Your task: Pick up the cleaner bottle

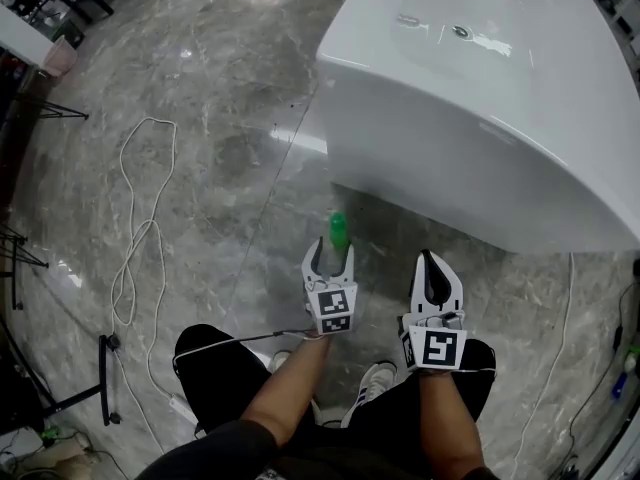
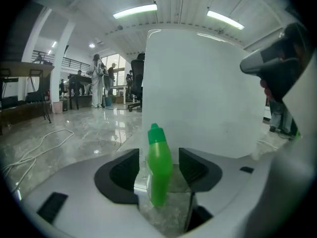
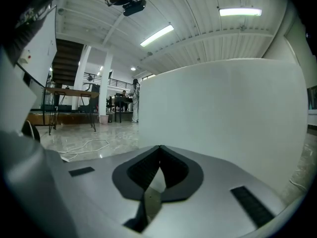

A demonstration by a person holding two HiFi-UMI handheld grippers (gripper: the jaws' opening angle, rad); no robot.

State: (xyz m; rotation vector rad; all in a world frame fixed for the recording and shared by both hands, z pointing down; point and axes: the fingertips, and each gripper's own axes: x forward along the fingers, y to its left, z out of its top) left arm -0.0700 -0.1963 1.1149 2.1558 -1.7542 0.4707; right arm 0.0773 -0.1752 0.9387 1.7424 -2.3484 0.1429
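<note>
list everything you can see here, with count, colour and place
cleaner bottle: 1, green, upright on the floor, between the left claw's jaws with a gap either side
tub: 1, white, upper right, behind the bottle
cable: 1, white, looped on the floor at left
stand: 1, black, floor at lower left
floor: 1, grey marble, glossy
people: several, far off in the left gripper view, too small to detail
legs: 2, black trousers, bottom of the head view
left claw: 1, white and black, jaws open
right claw: 1, white and black, jaws shut, empty
</note>
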